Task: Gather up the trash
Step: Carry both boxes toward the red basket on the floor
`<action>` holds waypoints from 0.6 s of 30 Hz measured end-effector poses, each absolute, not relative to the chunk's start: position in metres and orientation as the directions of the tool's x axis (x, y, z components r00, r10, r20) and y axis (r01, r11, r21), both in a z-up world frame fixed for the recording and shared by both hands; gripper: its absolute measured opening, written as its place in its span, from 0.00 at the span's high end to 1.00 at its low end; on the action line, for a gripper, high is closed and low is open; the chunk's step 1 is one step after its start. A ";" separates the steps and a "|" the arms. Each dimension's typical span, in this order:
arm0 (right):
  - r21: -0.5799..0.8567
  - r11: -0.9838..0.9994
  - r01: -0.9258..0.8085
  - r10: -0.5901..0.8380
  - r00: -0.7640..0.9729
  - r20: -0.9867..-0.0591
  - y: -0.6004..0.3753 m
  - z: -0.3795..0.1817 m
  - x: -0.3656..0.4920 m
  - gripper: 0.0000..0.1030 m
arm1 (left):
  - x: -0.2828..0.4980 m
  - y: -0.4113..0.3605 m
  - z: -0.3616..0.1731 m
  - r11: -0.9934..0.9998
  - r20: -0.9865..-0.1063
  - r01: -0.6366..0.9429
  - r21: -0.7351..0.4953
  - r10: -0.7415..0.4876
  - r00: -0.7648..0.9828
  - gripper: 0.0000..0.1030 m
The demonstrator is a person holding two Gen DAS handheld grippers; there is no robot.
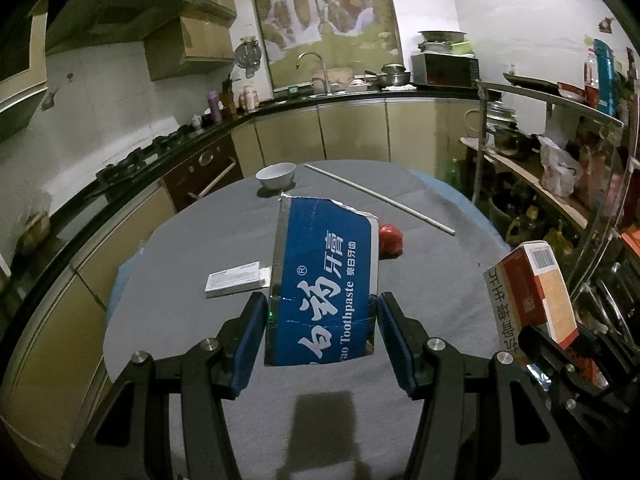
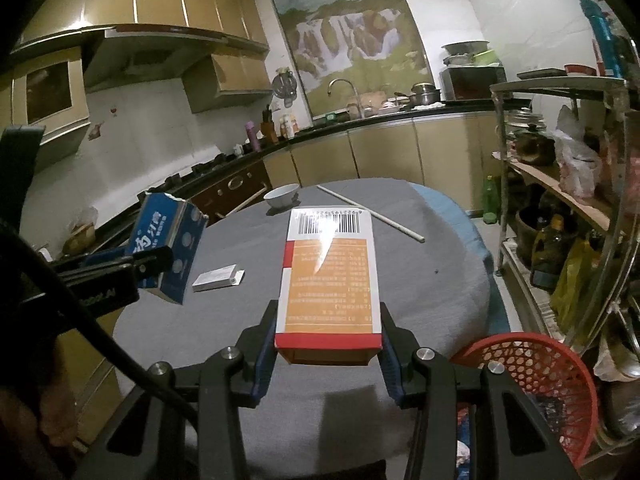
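Grey table (image 2: 420,280) mostly bare; left hand-held gripper (image 1: 322,322) grasps toothpaste box (image 1: 326,276), right hand-held gripper (image 2: 328,340) orange carton (image 2: 330,280)

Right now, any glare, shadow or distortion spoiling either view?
Right wrist view: a white glare streak crosses the orange box near its barcode. Left wrist view: the toothpaste box stays readable, with a shadow on the grey table below. Both bend cabinets at the fisheye edges.
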State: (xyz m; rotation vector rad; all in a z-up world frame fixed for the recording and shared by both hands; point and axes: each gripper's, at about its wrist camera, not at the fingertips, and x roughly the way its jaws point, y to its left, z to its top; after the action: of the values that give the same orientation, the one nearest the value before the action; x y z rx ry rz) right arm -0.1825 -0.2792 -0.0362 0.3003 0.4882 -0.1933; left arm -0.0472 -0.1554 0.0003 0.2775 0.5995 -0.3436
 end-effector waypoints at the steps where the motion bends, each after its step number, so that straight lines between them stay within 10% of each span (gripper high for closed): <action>1: 0.240 0.936 0.258 -0.114 0.866 -0.487 -0.281 -0.036 -0.184 0.54 | -0.048 -0.157 0.000 0.905 -0.590 0.395 0.158 -0.234 0.773 0.44; 18: 0.251 0.918 0.308 -0.161 0.866 -0.474 -0.300 -0.033 -0.207 0.54 | -0.057 -0.175 0.003 0.884 -0.585 0.433 0.179 -0.258 0.769 0.43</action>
State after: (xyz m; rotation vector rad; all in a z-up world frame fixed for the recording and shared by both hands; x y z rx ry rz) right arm -0.2069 -0.3005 -0.0327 0.3274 0.4632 -0.2504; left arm -0.0575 -0.1749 0.0034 0.3145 0.5829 -0.3813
